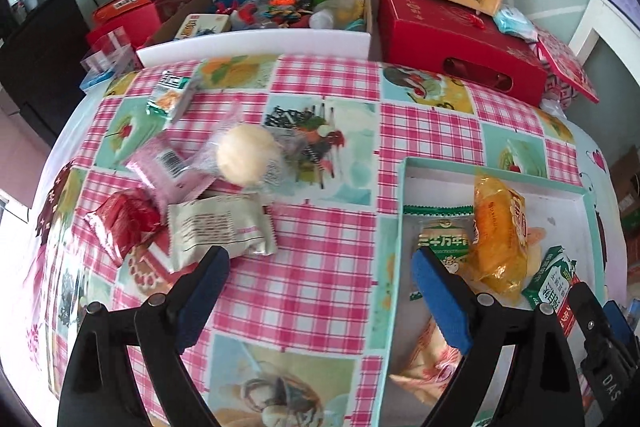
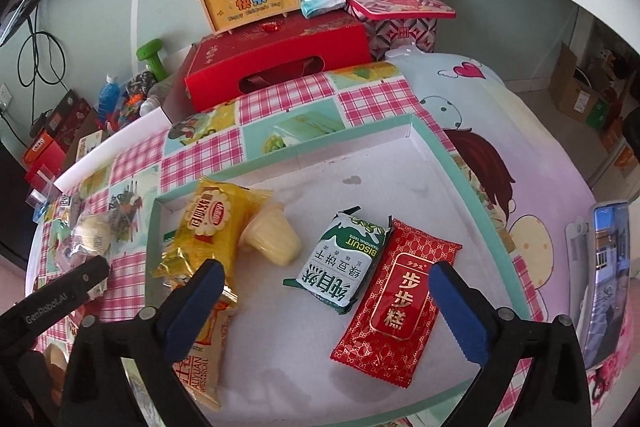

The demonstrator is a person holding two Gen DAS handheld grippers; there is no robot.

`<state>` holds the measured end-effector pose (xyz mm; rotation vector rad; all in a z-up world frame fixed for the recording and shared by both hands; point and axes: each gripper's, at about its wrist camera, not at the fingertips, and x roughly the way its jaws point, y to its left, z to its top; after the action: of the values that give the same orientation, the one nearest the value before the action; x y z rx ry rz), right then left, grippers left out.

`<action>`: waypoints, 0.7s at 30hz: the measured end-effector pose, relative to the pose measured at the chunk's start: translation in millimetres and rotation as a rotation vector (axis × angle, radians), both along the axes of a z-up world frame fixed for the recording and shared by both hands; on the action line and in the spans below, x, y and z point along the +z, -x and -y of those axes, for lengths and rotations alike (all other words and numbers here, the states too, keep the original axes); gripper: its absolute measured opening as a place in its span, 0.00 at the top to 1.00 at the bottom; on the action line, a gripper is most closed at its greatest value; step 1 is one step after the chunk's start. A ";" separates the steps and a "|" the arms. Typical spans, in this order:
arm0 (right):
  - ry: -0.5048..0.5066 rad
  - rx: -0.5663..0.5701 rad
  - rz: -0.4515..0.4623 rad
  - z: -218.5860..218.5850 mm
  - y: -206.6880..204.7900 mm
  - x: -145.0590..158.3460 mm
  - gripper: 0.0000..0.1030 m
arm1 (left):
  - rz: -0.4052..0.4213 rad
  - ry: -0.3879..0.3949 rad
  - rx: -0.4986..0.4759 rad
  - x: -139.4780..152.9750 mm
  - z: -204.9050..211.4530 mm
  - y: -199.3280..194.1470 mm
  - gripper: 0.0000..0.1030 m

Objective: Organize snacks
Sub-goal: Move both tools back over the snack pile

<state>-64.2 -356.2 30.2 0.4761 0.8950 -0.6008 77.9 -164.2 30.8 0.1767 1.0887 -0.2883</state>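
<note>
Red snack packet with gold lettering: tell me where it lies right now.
In the right wrist view the red snack packet lies flat inside the shallow tray, at its right side, right beside the green biscuit pack, under the open right gripper.

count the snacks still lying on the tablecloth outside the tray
5: green-white packet farthest back, clear-wrapped round pastry mid-pile, pink packet beside it, red packet and beige packet nearest. They overlap, so another may be hidden.
</note>
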 end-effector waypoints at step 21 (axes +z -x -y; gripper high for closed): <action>0.038 0.016 -0.041 -38.3 -10.7 5.8 0.00 | 0.021 0.027 0.052 -4.8 -81.9 -13.5 0.10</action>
<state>-53.5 -317.9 36.0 0.4229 0.9239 -0.6138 91.3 -82.2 26.0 0.1265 1.0668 -0.2538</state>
